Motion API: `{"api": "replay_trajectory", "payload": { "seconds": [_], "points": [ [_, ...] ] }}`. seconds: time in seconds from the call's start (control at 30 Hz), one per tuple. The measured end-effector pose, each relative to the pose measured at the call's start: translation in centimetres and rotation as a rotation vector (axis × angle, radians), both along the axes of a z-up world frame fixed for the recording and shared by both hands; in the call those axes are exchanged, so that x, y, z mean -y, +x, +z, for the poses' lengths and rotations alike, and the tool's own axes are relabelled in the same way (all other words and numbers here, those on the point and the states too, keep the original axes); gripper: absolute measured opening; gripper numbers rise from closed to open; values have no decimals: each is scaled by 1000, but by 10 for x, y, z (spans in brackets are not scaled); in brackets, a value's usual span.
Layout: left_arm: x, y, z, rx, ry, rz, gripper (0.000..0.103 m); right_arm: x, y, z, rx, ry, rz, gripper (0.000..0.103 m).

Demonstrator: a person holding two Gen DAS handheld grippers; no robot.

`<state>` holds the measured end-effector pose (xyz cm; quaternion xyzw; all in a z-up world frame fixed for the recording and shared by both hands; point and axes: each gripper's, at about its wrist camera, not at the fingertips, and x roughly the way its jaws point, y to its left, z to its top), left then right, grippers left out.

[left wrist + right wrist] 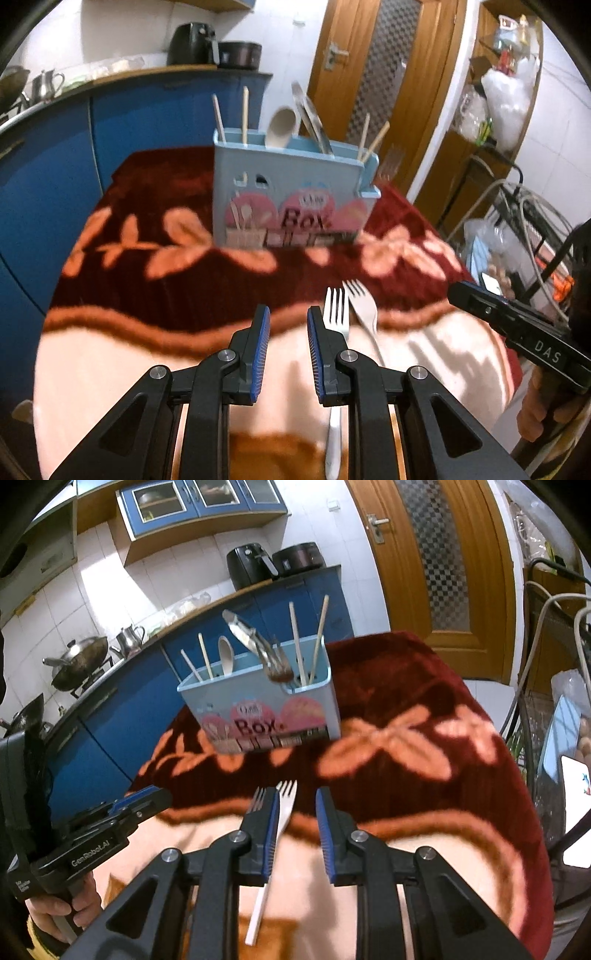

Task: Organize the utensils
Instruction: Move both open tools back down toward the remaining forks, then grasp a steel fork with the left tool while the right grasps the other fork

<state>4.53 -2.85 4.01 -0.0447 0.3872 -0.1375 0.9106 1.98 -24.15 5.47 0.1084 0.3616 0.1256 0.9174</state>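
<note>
Both forks lie on the blanket-covered counter at 6 o'clock from the utensil box [291, 195]. The left tongs [289, 323] and right tongs [295, 806] hover narrowly parted and empty, probably because the white fork [284, 808] and metal fork [335, 310] await pickup.

Black linkage arms, silver screws, blue-padded fingers [260, 332].
</note>
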Motion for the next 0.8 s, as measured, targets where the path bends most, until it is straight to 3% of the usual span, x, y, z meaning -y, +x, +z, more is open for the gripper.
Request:
{"api": "replay_trajectory", "payload": {
  "seconds": [0.27, 0.63, 0.8],
  "points": [
    [17, 1, -18, -107, -9, -42, 21, 7, -10, -14, -27, -16, 2, 26],
    [43, 10, -38, -226, 72, -98, 21, 28, -15, -22, -27, 35, -21, 28],
    [48, 19, -43, -303, 72, -131, 21, 35, -13, -26, -35, 47, -26, 28]
  ]
}}
